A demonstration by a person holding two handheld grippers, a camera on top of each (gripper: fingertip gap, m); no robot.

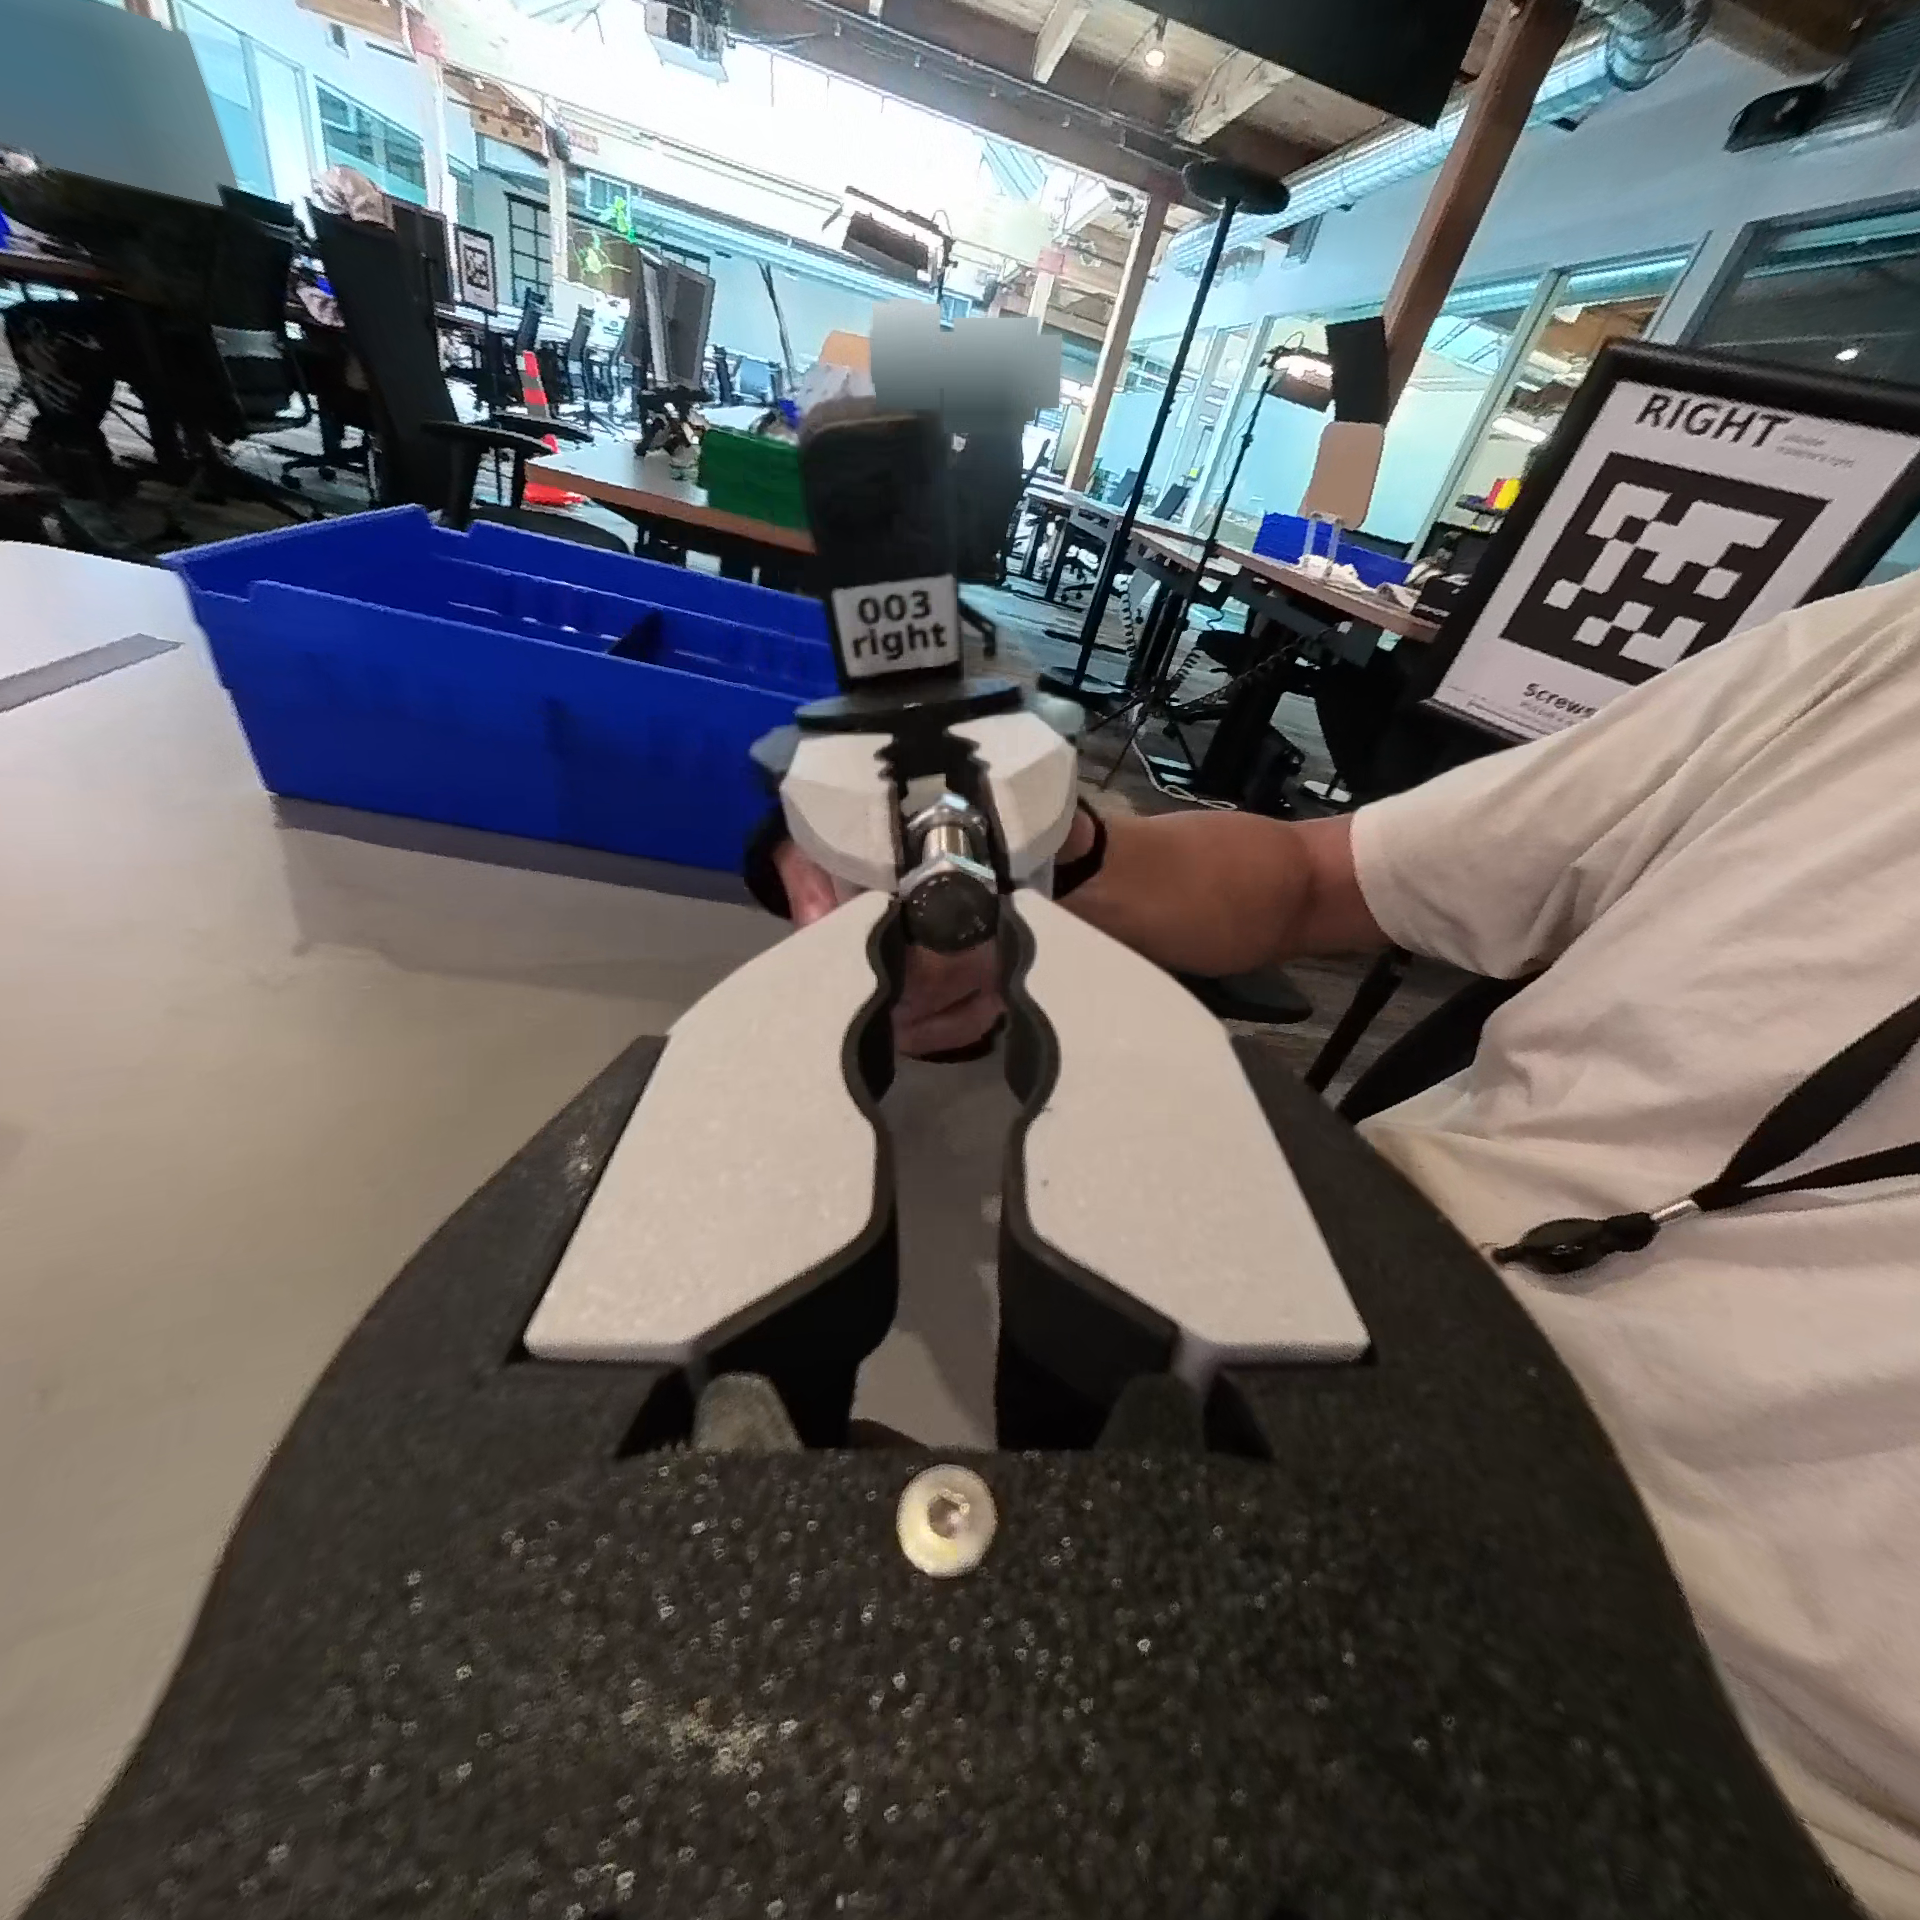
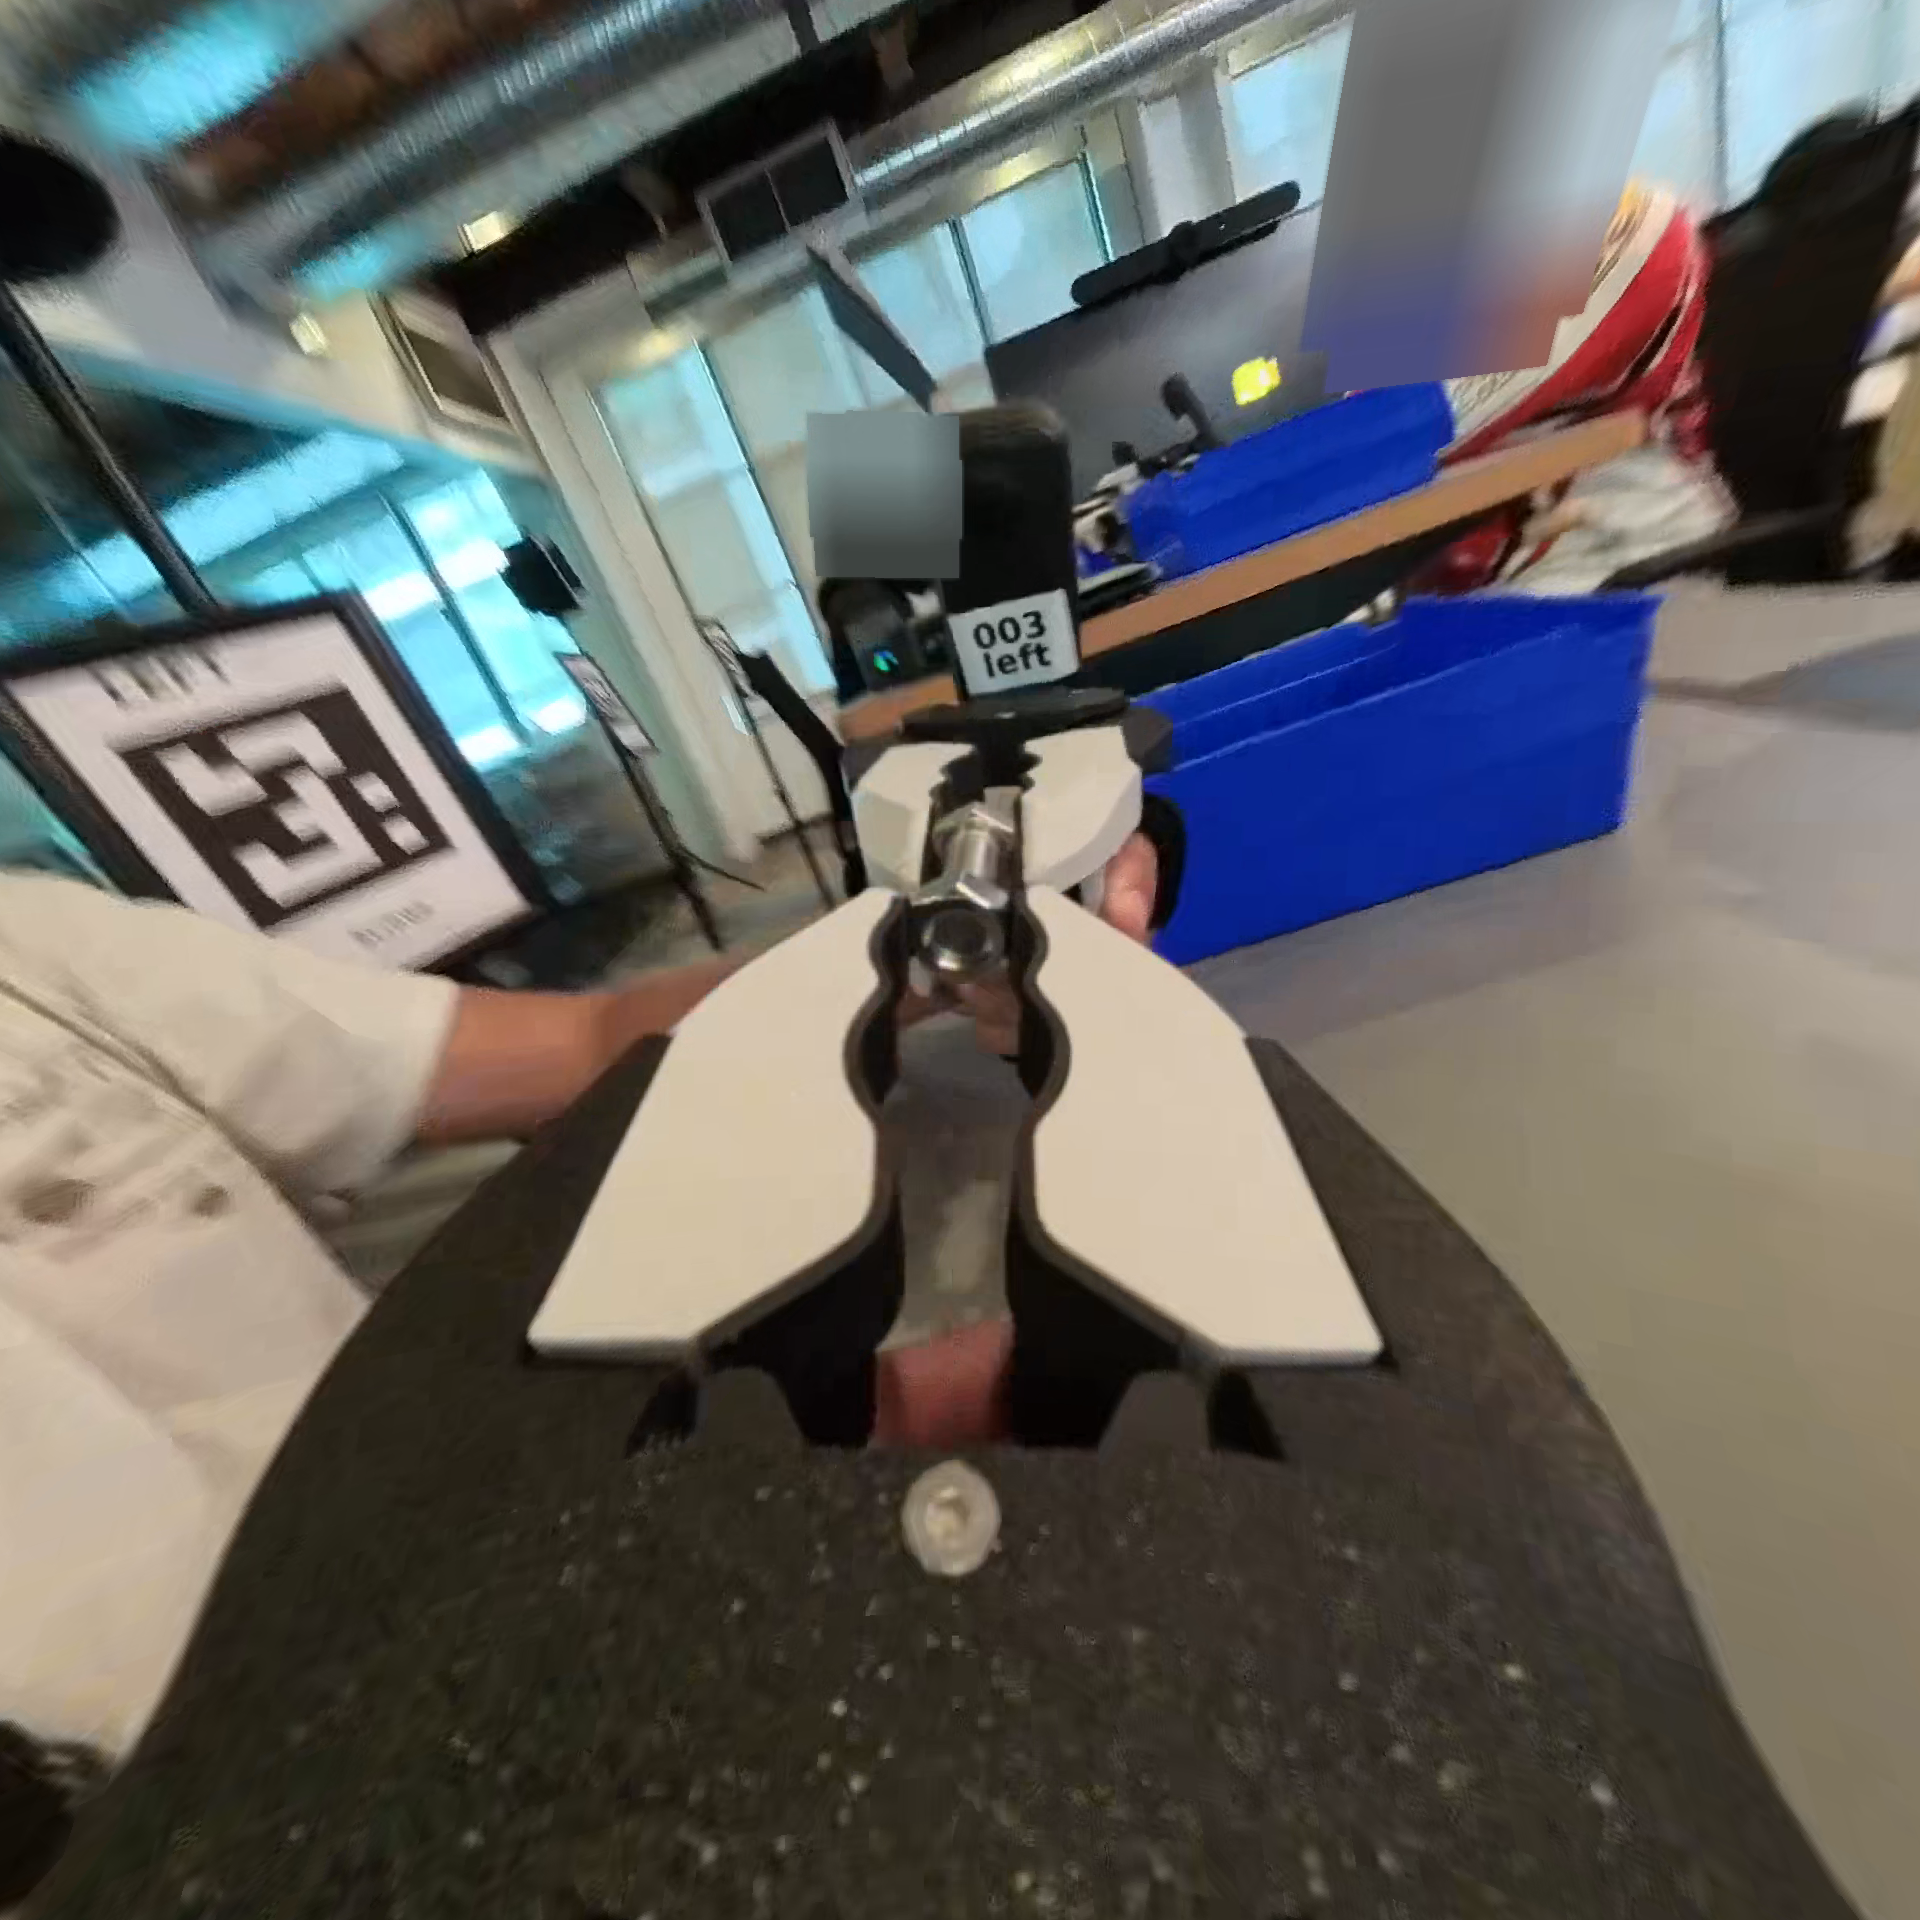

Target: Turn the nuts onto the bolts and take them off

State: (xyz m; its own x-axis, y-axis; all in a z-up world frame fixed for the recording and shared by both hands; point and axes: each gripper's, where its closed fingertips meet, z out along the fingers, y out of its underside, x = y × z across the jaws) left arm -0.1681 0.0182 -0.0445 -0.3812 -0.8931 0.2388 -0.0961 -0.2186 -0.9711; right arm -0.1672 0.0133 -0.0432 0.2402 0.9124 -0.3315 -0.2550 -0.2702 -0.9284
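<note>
Between facing claws, shiny steel bolt [image 1: 943, 868], left claw [image 1: 945, 920] clamping its head, right claw [image 2: 961, 940] seemingly gripping hex nut [image 2: 958, 896]

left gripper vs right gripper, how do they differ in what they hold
The left gripper clamps the bolt by its round head; the right gripper clamps the hex nut, with the bolt tip showing in its middle. The right wrist view is blurred, the left sharp. Both are shut, facing each other.
</note>
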